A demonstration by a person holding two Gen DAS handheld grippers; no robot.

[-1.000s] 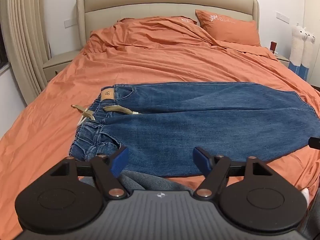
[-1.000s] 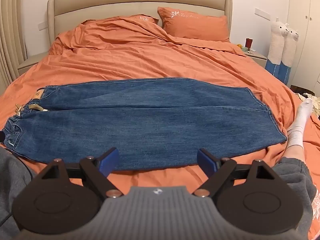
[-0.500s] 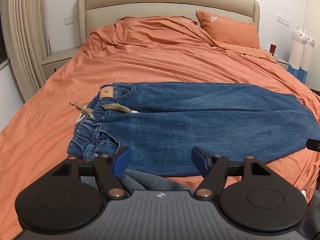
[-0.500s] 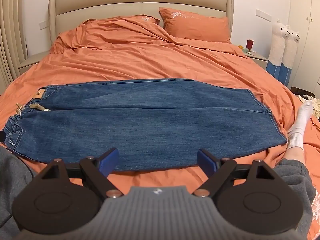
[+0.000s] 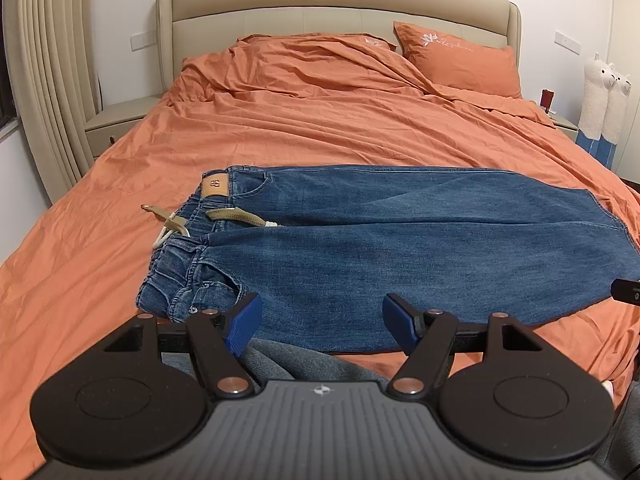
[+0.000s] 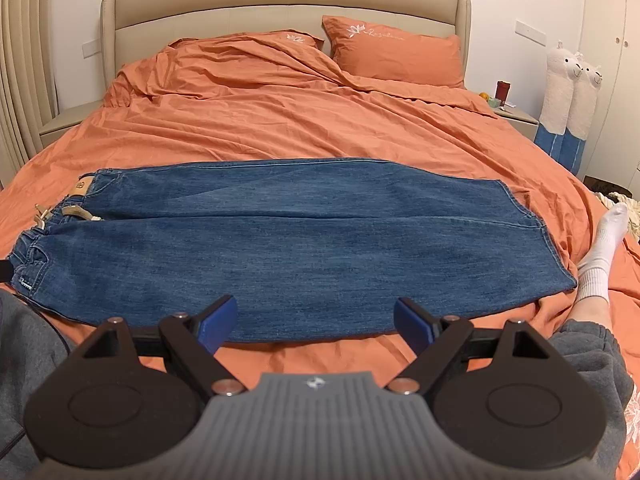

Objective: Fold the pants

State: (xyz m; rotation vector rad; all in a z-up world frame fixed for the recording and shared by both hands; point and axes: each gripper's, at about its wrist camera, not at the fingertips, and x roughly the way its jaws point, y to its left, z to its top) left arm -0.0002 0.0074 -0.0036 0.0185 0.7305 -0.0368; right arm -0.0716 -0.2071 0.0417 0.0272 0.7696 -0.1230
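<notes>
- left gripper (image 5: 322, 322) hovers above the near edge of the jeans, jaws wide apart, gripping nothing; grey sweatpants (image 5: 304, 362) just below it.
- right gripper (image 6: 316, 320) likewise, jaws spread and empty, with a white-socked foot (image 6: 602, 248) beside the hems.
- blue jeans (image 6: 280, 240) lie flat across the orange bedsheet (image 6: 280, 128), waistband left with a tan drawstring (image 5: 236, 216), legs side by side.
- farther: orange pillow (image 6: 396, 56), beige headboard (image 6: 280, 4).

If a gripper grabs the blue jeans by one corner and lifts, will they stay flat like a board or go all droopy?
Probably droopy: the jeans lie limp, following the bed cover. They look like thick denim, so likely heavy for one pinch. The drawstring lies loose and would probably dangle.
</notes>
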